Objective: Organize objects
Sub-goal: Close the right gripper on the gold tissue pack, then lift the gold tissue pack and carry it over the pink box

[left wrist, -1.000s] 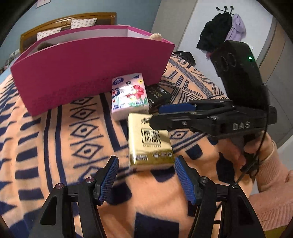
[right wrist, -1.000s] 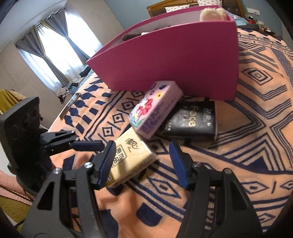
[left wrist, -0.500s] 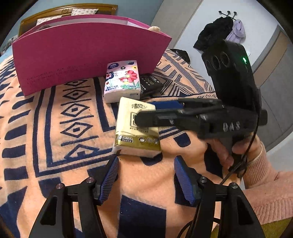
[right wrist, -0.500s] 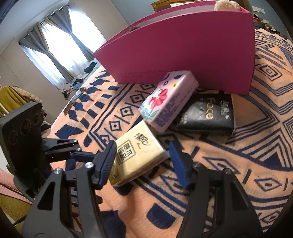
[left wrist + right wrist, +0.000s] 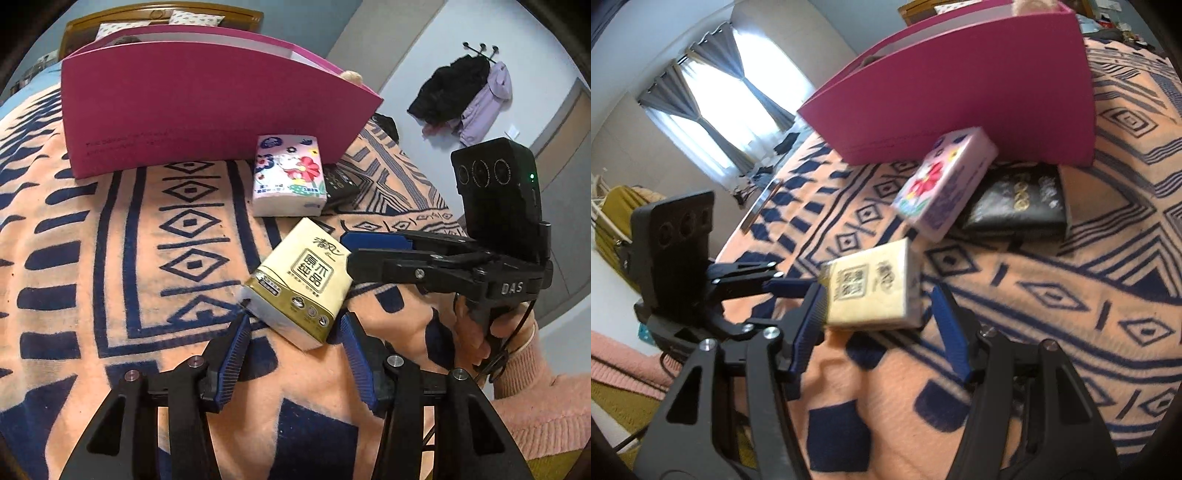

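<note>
Yellow-gold rectangular tissue pack [image 5: 301, 282] on orange-navy patterned bed blanket [image 5: 110, 258], nearer than magenta box [image 5: 207, 99]. Left gripper [image 5: 293, 356] and right gripper [image 5: 879, 325] both spread, flanking pack.

Yellow-gold tissue pack [image 5: 301, 282], label up, lies skewed on the blanket, its near end between the left gripper [image 5: 293, 363] fingers. Floral pink tissue pack [image 5: 288, 180] lies further ahead, against the magenta box [image 5: 192, 103] wall. Black pack [image 5: 1015, 201] lies flat, partly under the floral one's right side.
</note>
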`<state>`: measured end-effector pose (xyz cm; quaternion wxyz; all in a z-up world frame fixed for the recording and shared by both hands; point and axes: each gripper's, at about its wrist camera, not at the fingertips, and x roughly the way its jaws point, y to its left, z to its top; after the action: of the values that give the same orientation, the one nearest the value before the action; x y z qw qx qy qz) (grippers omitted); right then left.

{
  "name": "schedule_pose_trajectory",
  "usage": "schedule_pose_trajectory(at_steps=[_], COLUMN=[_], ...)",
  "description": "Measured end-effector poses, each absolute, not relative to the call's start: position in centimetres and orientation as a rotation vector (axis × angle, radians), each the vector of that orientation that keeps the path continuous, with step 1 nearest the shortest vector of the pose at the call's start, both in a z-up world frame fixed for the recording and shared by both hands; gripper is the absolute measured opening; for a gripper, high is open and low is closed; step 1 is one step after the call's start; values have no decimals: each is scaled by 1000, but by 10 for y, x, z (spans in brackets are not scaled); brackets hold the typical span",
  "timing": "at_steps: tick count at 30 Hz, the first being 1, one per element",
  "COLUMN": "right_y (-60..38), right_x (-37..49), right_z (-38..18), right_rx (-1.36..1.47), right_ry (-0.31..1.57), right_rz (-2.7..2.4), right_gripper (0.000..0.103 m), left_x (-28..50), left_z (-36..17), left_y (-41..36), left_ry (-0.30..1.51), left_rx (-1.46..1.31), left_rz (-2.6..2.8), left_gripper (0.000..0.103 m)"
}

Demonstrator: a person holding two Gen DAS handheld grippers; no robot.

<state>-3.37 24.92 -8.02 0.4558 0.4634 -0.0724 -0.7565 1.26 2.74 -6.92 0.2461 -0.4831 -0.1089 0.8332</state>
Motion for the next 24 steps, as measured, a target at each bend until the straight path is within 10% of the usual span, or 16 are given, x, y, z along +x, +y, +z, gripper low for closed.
schedule_pose_trajectory(at_steps=[7,24], right_y=[236,252], right_x=[-43,-24], right_z=[-91,-74], right_rx=[1173,1119], right_ry=[-180,-161], right_rz=[-1839,-1930], right_gripper=[40,40], left_x=[15,13], left_z=[-66,-42], left_y=[29,56], left_ry=[-330,-226], left_rx=[-1320,-1204], left_rz=[2282,2325], left_gripper=[39,39])
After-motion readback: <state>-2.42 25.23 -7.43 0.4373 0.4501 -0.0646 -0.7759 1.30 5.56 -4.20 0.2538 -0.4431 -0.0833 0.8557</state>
